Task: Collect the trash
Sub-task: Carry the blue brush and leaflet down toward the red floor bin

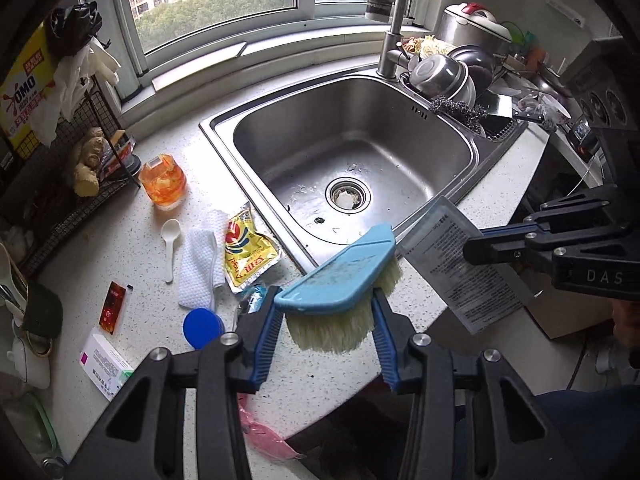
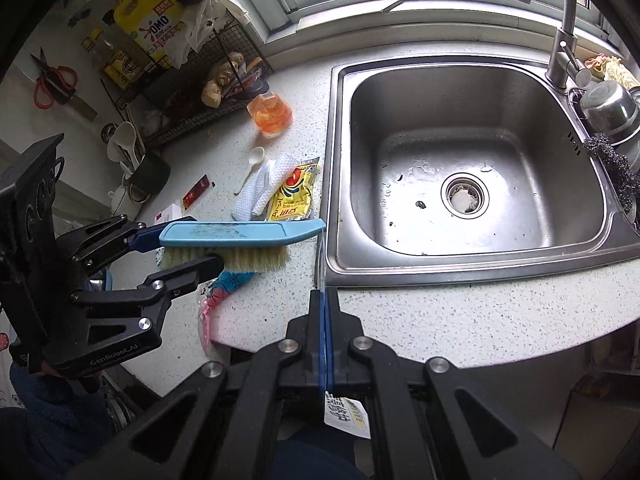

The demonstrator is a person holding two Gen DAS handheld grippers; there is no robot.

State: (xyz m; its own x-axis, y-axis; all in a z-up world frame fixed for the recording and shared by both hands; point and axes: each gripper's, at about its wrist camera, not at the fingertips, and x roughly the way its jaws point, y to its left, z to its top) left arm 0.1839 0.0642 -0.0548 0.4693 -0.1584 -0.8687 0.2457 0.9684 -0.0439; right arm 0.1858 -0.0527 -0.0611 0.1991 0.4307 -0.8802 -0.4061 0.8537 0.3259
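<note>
- A stainless sink (image 2: 472, 256) sat empty.
- Ginger root (image 1: 89, 160) lay in the wire rack (image 1: 48, 196).
- Red-handled scissors (image 2: 54, 80) hung on the wall.

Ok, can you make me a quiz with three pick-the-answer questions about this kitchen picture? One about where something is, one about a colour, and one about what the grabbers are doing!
1. Where is the white spoon?
A. in the sink
B. on the counter beside the white cloth
C. on the windowsill

2. What colour is the brush back?
A. light blue
B. red
C. green

3. What is the right gripper doing?
A. hanging open
B. shut on a flat printed packet
C. holding the spoon

Answers: B, it lies next to the cloth; A, its plastic top is blue; B, its fingers pinch the packet edge.
</note>
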